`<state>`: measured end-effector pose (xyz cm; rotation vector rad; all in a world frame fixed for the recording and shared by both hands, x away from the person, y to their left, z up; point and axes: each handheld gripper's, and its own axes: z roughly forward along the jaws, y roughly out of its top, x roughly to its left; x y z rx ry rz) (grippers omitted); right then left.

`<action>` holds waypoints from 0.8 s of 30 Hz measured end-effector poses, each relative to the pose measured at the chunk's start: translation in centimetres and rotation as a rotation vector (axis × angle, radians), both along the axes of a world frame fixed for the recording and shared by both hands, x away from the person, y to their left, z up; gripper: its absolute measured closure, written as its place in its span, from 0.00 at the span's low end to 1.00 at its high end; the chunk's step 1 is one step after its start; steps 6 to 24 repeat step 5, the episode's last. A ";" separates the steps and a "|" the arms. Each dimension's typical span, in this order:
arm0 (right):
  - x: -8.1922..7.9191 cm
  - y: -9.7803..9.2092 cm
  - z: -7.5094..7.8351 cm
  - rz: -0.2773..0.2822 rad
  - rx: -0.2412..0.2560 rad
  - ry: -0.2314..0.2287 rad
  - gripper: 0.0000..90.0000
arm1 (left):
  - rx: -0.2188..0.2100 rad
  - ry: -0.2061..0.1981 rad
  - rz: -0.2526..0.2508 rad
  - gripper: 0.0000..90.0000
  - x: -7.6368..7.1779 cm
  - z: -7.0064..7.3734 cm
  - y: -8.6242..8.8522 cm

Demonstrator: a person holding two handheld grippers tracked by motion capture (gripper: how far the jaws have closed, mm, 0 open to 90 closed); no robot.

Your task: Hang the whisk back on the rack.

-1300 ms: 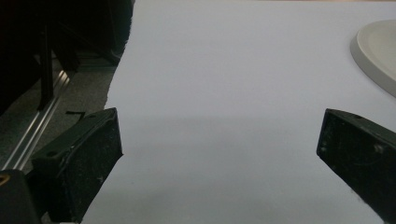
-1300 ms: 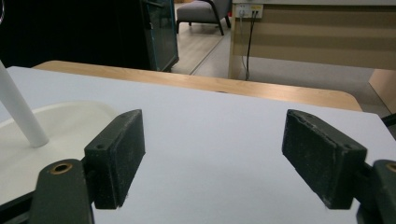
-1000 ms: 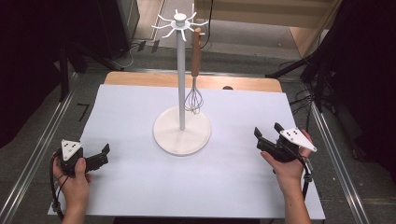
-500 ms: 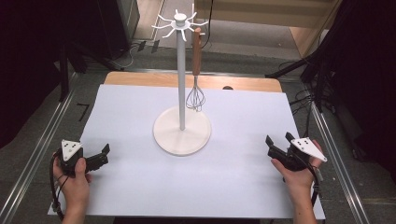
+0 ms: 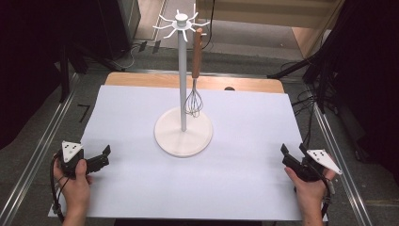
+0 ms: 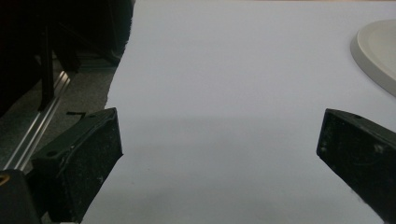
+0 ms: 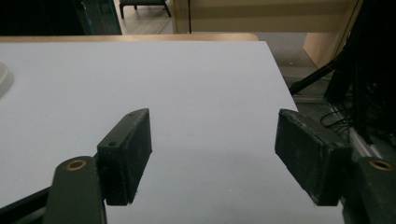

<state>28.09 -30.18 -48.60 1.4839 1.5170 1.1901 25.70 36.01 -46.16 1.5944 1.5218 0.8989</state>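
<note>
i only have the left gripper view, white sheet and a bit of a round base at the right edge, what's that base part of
Observer: It's the foot of a white stand with a tall pole and hooks on top.
Operator: anything on the hooks
Observer: A whisk with a wooden handle hangs from one, its wires just above the base.
Operator: where's the right gripper
Observer: The right gripper rests near the sheet's right edge, jaws open and empty.
</note>
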 end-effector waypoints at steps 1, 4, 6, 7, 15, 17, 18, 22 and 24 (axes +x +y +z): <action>0.0 -0.2 0.0 -0.015 0.022 0.002 0.34 | 0.000 0.000 -0.001 0.01 0.0 0.0 0.0; 0.0 -0.4 0.0 -0.031 0.034 0.001 0.34 | -0.003 0.000 0.000 0.01 0.0 0.0 0.0; 0.0 -0.3 0.0 -0.027 0.030 -0.001 0.33 | -0.004 0.002 -0.001 0.01 0.0 0.0 0.0; 0.0 -0.3 0.0 -0.027 0.030 -0.001 0.33 | -0.004 0.002 -0.001 0.01 0.0 0.0 0.0; 0.0 -0.3 0.0 -0.027 0.030 -0.001 0.33 | -0.004 0.002 -0.001 0.01 0.0 0.0 0.0; 0.0 -0.3 0.0 -0.027 0.030 -0.001 0.33 | -0.004 0.002 -0.001 0.01 0.0 0.0 0.0; 0.0 -0.3 0.0 -0.027 0.030 -0.001 0.33 | -0.004 0.002 -0.001 0.01 0.0 0.0 0.0; 0.0 -0.3 0.0 -0.027 0.030 -0.001 0.33 | -0.004 0.002 -0.001 0.01 0.0 0.0 0.0; 0.0 -0.3 0.0 -0.027 0.030 -0.001 0.33 | -0.004 0.002 -0.001 0.01 0.0 0.0 0.0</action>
